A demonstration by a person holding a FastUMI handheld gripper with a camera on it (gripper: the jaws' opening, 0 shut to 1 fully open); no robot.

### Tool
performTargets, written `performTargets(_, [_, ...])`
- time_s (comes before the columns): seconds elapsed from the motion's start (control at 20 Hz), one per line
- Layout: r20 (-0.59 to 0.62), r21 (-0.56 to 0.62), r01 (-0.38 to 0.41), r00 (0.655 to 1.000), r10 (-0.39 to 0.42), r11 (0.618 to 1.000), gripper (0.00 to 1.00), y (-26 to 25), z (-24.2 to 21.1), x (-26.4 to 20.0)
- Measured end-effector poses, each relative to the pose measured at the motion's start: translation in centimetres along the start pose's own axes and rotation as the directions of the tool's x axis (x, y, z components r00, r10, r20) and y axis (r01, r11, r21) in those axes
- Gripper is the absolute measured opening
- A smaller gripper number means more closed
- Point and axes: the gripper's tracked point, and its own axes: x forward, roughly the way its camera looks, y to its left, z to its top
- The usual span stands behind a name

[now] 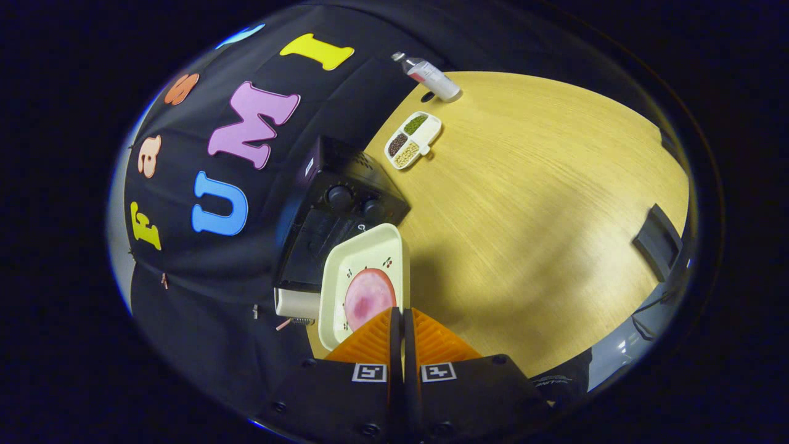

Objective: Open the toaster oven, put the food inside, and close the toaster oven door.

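- Two fingers of your gripper (pixel 397 317) stand pressed almost together, only a thin slit between them, and they pinch the near rim of the cream tray (pixel 360 274); that edge grip looks chosen so the tray can ride flat ahead of you without your touching the food.
- On the tray, just ahead of the fingertips at 12 o'clock, lies a round pink slice of meat (pixel 368 297), roughly centred, which should help it stay put while carried.
- Beyond the tray, at about 11 o'clock from the fingers, sits the black toaster oven (pixel 336 209), its two knobs (pixel 354 200) showing past the tray's far corner. The tray overlaps the front of the oven from this angle; whether the door is open or shut you cannot tell, as the tray hides much of it.
- Further out at 12 to 1 o'clock, a white divided dish (pixel 413 139) of beans or grains rests on the wooden table (pixel 542 203), well apart from the oven, and beyond it a bottle (pixel 428 75) at the table's edge.
- A dark block (pixel 658 240) lies far off at 3 o'clock.
- In my judgement the food is being brought toward the oven mouth and is not yet inside.
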Motion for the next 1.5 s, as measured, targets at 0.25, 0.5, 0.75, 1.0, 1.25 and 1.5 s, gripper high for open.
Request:
performTargets(0.25, [-0.026,-0.027,-0.034,0.999,0.034,0.999,0.06,3.8,-1.2,4.9])
performTargets(0.5, [-0.02,0.026,-0.054,0.998,0.054,0.998,0.06,6.1,-1.8,10.7])
performTargets(0.75, [0.045,0.1,-0.082,0.996,0.078,0.992,0.06,8.5,-0.4,15.6])
performTargets(1.0, [0.116,0.171,-0.099,0.99,0.079,0.98,0.06,10.1,1.2,19.7])
performTargets(1.25, [0.135,0.168,-0.08,0.989,0.058,0.982,0.06,11.5,1.1,22.1])
performTargets(1.5, [0.15,0.132,-0.077,0.987,0.057,0.988,0.11,12.3,0.3,22.7])
